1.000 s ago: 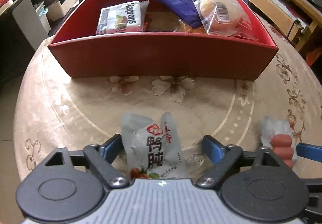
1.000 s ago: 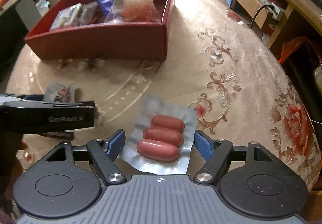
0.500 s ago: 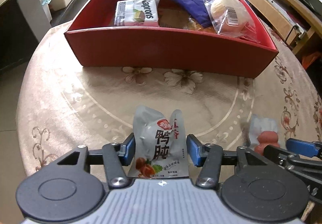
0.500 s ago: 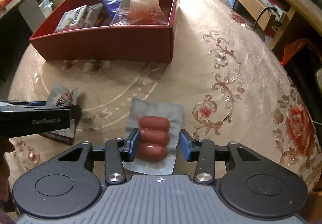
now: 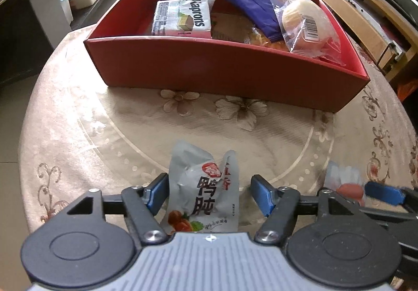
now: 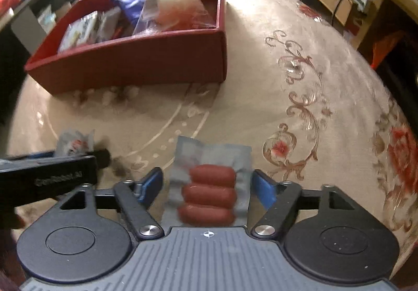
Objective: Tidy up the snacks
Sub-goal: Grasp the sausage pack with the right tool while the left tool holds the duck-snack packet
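A grey duck-gizzard snack packet (image 5: pixel 203 194) sits between the fingers of my left gripper (image 5: pixel 209 186). Its jaws are opening: the left pad is close to the packet and the right pad stands clear of it. A clear vacuum pack of three red sausages (image 6: pixel 209 194) lies between the fingers of my right gripper (image 6: pixel 207 181), whose jaws are also opening, with both pads just off the pack's edges. The red box (image 5: pixel 224 74) stands farther back on the table. Each gripper shows at the edge of the other's view.
The box holds a Kaprons wafer pack (image 5: pixel 183 19), a purple bag (image 5: pixel 250 8) and a clear bag with a bun (image 5: pixel 303 21). The round table wears a beige floral cloth (image 6: pixel 300 108). A wooden shelf (image 5: pixel 339 3) runs along the right.
Both grippers closed in on their packs half a second ago and have since spread apart again. The packs remain between the fingers.
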The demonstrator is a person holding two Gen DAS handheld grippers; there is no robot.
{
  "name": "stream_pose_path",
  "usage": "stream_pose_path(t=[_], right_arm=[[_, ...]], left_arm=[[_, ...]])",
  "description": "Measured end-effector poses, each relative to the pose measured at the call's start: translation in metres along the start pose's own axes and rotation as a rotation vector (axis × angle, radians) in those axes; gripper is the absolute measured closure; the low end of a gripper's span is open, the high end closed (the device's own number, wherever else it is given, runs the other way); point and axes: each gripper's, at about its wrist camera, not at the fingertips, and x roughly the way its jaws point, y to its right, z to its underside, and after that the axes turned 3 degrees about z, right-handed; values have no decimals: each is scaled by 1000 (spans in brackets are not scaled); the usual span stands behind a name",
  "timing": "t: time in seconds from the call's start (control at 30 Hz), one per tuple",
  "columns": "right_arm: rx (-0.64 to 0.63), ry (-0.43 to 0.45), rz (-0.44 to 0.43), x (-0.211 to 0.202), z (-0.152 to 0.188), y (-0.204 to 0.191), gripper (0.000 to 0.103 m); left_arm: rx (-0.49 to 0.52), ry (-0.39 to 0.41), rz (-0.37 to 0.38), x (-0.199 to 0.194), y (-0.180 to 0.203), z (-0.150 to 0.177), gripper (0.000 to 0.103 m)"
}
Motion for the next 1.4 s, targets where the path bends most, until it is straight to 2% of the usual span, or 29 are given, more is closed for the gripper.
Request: stream_pose_path(t=[0.13,0.37,0.67,0.83,0.87,0.9,0.93,1.03,1.1,1.17,1.27,1.37,1.4], right_arm=[[-26,8,19,-2,-2,-2,29],[-26,63,4,-24,1,6,29],[-35,99,-24,-35,-4,7,29],[-32,113,-37,-40,-6,9,29],[-29,116,-47,-41,-6,10,48],[-14,109,-70,-41,-8,12,60],[2,103,-88,-41,-8,15,64],[10,96,-71,-37,-9,16,62],[32,79,-85,-34,-9,20,54],[54,76,-73,-33,-8,26,39],[51,65,-49,-28,-10,32,24],[1,50,-68,-20,-17,26,15],[-22,38,-69,-16,-18,22,15]], left_arm=[[7,1,6,0,-1,2,36],[-33,9,20,-3,-11,-1,49],[47,48,-60,4,9,1,46],[23,33,-20,1,7,0,48],[19,32,-13,-1,6,0,48],[20,32,-10,-2,5,1,48],[24,35,-10,-4,5,1,48],[23,40,-9,-8,3,2,48],[14,32,-3,-7,1,2,48],[7,25,1,-6,-1,3,48],[-5,17,19,-5,-4,2,48],[-1,22,32,-7,-4,1,48],[-1,21,36,-8,-4,1,48]])
